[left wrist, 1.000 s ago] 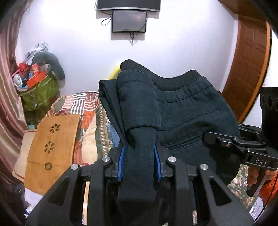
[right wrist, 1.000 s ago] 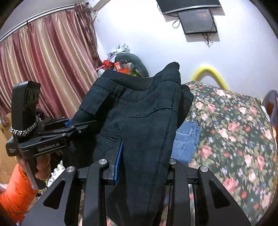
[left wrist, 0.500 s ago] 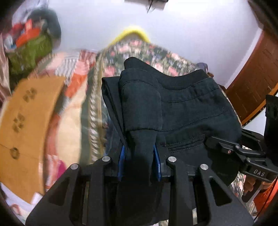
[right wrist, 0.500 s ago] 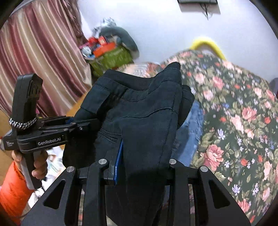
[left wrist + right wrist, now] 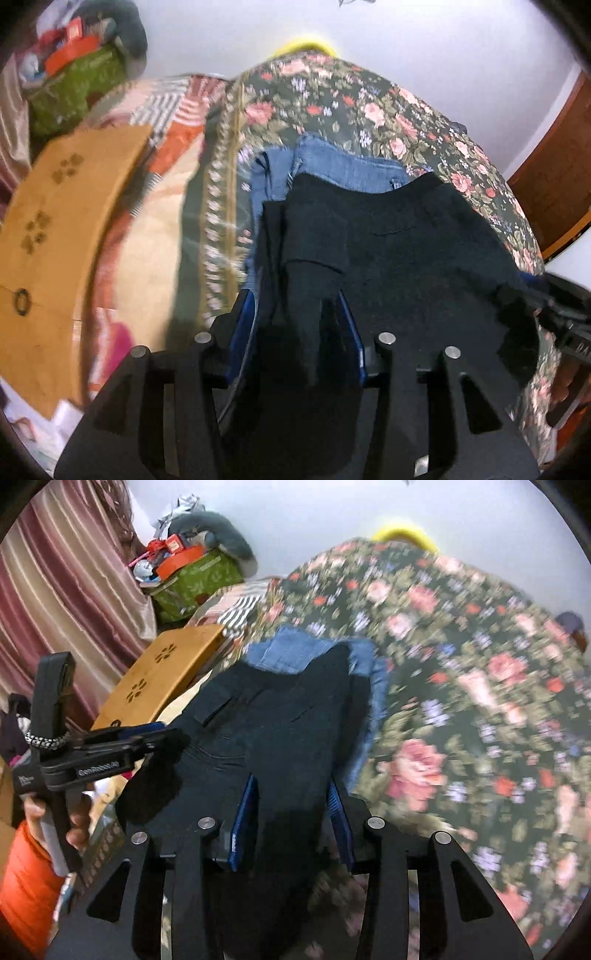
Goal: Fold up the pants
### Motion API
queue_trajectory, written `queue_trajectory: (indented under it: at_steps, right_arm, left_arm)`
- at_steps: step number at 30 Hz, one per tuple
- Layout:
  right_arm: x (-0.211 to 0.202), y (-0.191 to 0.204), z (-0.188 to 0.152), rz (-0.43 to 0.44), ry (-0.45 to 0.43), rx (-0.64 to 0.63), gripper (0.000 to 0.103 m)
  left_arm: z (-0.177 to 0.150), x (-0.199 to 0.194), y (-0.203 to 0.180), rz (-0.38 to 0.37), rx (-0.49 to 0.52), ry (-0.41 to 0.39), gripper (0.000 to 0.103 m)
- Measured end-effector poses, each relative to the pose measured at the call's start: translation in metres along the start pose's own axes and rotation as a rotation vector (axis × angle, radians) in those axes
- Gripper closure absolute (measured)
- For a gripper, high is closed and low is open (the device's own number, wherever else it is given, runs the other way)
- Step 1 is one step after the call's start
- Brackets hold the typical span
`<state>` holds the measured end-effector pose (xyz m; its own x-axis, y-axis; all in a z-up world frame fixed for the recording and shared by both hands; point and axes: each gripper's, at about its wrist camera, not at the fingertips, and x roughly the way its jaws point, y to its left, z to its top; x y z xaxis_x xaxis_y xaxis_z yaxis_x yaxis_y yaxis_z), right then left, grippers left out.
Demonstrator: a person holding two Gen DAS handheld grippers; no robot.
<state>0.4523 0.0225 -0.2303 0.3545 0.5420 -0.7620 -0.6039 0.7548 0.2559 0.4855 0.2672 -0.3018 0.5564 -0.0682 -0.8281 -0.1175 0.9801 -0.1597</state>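
Both grippers pinch the black pants (image 5: 406,251) at once, one at each side of the waist end, so the cloth hangs spread between them rather than bunched. The left gripper (image 5: 301,325) has a thick fold of the cloth clamped between its blue pads, and the right gripper (image 5: 291,801) is closed on the other side in the same way. In the right wrist view the left tool appears at the left edge, its tip buried in the fabric, which shows how near the two grips sit.

The pants are held just above the bed (image 5: 461,709), over a pair of jeans (image 5: 332,166) lying on the floral cover (whether they touch it yet cannot be told, the frames being blurred). Holding by two points probably lets the pants be laid down flat, square to the jeans. A wooden board (image 5: 55,229) lies at the bed's left side, clear of the work.
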Motion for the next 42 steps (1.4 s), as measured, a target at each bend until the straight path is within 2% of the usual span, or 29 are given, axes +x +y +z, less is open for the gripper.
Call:
queue_trajectory:
  at_steps: [6,10,13,18,22,26,30,33,35,37,39,41,42]
  right_arm:
    - [-0.075,0.026,-0.001,-0.037,-0.096,-0.024,0.067]
    - [-0.137,0.063,-0.006,-0.034,-0.208,-0.058,0.067]
    - [-0.187,0.093,-0.014,-0.026,-0.301,-0.084,0.067]
    - [-0.268,0.136,-0.049,-0.022,-0.493,-0.118,0.067]
    - [-0.315,0.173,-0.084,-0.039,-0.623,-0.177,0.067]
    - [-0.345,0.196,-0.117,-0.046,-0.719,-0.209,0.067]
    - [-0.364,0.209,-0.143,-0.059,-0.785,-0.208,0.067]
    - [-0.369,0.213,-0.158,-0.100,-0.815,-0.202,0.066]
    - [-0.370,0.211,-0.166,-0.122,-0.826,-0.182,0.041]
    - [-0.372,0.209,-0.172,-0.133,-0.841,-0.161,0.034]
    - [-0.371,0.207,-0.173,-0.138,-0.826,-0.151,0.032]
    - [-0.372,0.206,-0.176,-0.142,-0.822,-0.143,0.025]
    - [-0.374,0.208,-0.181,-0.143,-0.825,-0.137,0.022]
  left_arm:
    - [-0.005,-0.089,-0.024,0.000,0.059,-0.111,0.058]
    - [-0.015,-0.167,-0.047,-0.018,0.089,-0.202,0.058]
    - [-0.031,-0.230,-0.063,-0.010,0.106,-0.302,0.058]
    - [-0.083,-0.326,-0.092,0.018,0.164,-0.468,0.058]
    - [-0.133,-0.389,-0.111,0.036,0.177,-0.608,0.058]
    - [-0.175,-0.433,-0.128,0.058,0.196,-0.723,0.058]
    - [-0.213,-0.459,-0.143,0.070,0.208,-0.807,0.058]
    - [-0.234,-0.472,-0.149,0.058,0.206,-0.848,0.052]
    - [-0.245,-0.478,-0.152,0.046,0.213,-0.868,0.038]
    - [-0.255,-0.483,-0.153,0.037,0.210,-0.883,0.030]
    - [-0.263,-0.486,-0.154,0.036,0.198,-0.886,0.017]
    - [-0.266,-0.487,-0.153,0.027,0.187,-0.889,0.002]
    - [-0.269,-0.488,-0.152,0.034,0.178,-0.893,0.001]
